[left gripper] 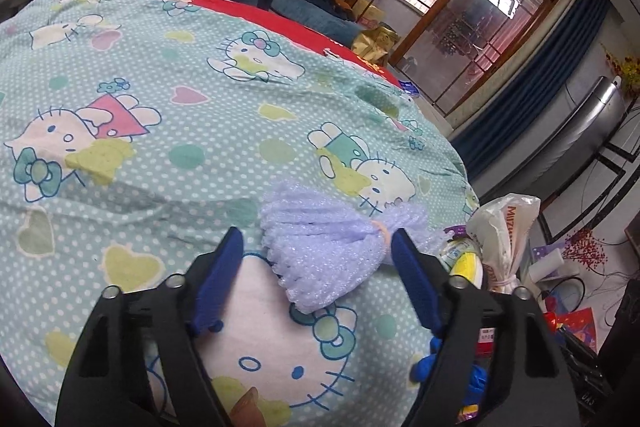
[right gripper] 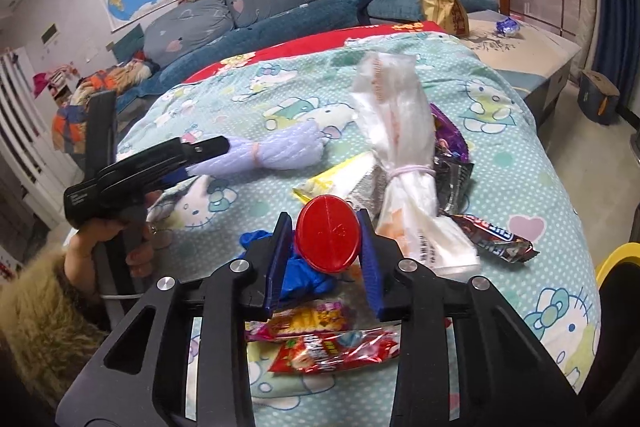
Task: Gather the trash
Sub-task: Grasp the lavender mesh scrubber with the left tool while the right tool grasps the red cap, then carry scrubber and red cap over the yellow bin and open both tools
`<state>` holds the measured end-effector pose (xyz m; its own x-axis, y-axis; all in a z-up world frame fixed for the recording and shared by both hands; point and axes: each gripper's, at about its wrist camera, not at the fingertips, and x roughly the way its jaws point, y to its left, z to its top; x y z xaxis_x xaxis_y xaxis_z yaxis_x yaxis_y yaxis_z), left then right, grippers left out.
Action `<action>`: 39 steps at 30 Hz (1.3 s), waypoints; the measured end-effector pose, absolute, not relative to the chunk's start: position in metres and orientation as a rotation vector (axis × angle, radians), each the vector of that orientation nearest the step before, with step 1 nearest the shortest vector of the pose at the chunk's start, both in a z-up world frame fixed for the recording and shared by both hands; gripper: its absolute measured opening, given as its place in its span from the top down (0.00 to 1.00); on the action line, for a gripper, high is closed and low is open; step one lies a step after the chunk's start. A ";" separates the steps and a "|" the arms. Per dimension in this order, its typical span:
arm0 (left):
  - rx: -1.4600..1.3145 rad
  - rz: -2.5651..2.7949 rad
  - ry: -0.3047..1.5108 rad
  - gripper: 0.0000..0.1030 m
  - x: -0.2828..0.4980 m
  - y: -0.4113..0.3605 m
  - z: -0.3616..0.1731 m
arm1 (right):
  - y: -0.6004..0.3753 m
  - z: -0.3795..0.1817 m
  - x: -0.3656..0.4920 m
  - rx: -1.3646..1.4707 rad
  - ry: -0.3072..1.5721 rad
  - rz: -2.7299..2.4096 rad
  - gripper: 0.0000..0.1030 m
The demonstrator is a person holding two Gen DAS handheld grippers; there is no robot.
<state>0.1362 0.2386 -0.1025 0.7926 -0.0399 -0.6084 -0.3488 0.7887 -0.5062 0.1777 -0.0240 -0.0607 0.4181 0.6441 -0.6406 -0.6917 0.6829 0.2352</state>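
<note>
Fingers of the left gripper (left gripper: 318,245) are spread around the purple foam bundle (left gripper: 320,243), its long axis crosswise, while the right gripper (right gripper: 326,239) pinches a red lid (right gripper: 328,233) just beside it.

two claws: the left claw (left gripper: 318,247) and the right claw (right gripper: 326,227); one red lid (right gripper: 329,234); one purple foam net (left gripper: 320,239); one tied clear plastic bag (right gripper: 400,147); one blue glove (right gripper: 304,273); two red snack wrappers (right gripper: 332,347) at 6 o'clock; one dark candy wrapper (right gripper: 496,237) at 3 o'clock; one yellow-edged wrapper (right gripper: 340,175); one purple wrapper (right gripper: 450,137)
</note>
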 end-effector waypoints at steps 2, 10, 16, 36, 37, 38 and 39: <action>-0.651 0.168 0.647 0.49 0.137 0.237 -0.101 | -0.022 -0.060 0.175 -0.080 0.769 0.838 0.76; -0.615 0.154 0.626 0.85 0.132 0.226 -0.084 | -0.015 -0.058 0.166 -0.104 0.755 0.825 0.78; -0.572 0.142 0.580 0.86 0.124 0.219 -0.062 | -0.018 -0.049 0.162 -0.097 0.716 0.815 0.78; -0.438 0.028 0.459 0.86 0.105 0.163 0.015 | -0.083 0.009 0.146 0.040 0.546 0.708 0.78; -0.435 0.021 0.459 0.86 0.105 0.160 0.016 | -0.088 0.011 0.146 0.049 0.542 0.699 0.78; -0.429 0.013 0.459 0.86 0.105 0.156 0.017 | -0.096 0.013 0.146 0.061 0.535 0.682 0.78; -0.422 0.002 0.459 0.86 0.105 0.151 0.019 | -0.101 0.014 0.147 0.069 0.532 0.672 0.78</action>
<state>0.1052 0.1508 0.0190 0.8980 -0.0922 -0.4303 -0.0956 0.9136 -0.3952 0.1472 -0.1006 0.0142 0.6549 0.6093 -0.4470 -0.5751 0.7856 0.2283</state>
